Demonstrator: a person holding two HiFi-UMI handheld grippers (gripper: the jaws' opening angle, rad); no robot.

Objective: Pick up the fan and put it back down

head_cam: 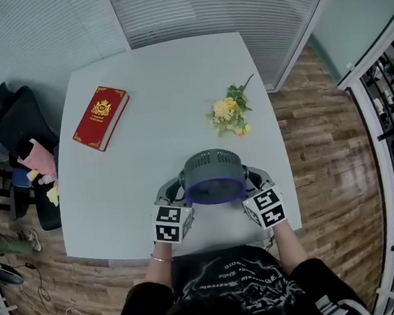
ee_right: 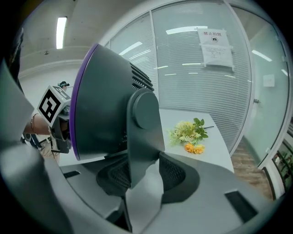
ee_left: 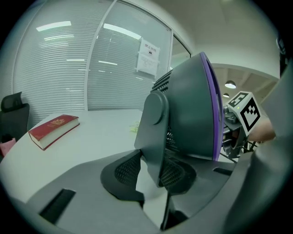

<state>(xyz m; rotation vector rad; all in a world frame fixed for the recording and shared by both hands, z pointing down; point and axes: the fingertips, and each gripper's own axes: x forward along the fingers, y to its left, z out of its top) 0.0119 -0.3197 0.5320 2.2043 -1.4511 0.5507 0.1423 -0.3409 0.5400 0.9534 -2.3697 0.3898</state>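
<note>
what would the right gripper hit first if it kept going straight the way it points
The fan: its side bracket sits clamped in the right gripper. Beyond it, likely the table.

Left gripper [head_cam: 176, 195] and right gripper [head_cam: 255, 186] clamped, angled downward

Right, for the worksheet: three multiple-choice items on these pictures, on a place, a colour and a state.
1. In the head view, the red book lies on the table to which side of the flowers? A right; B left; C on top of them.
2. The rim of the fan is: A purple; B orange; C white.
3. The fan is: A untouched; B gripped on one side only; C gripped by the left hand-held gripper and the right hand-held gripper.
Answers: B: book left, flowers right. A: a purple band edges the grey housing. C: each gripper view shows jaws closed on a fan bracket.
</note>
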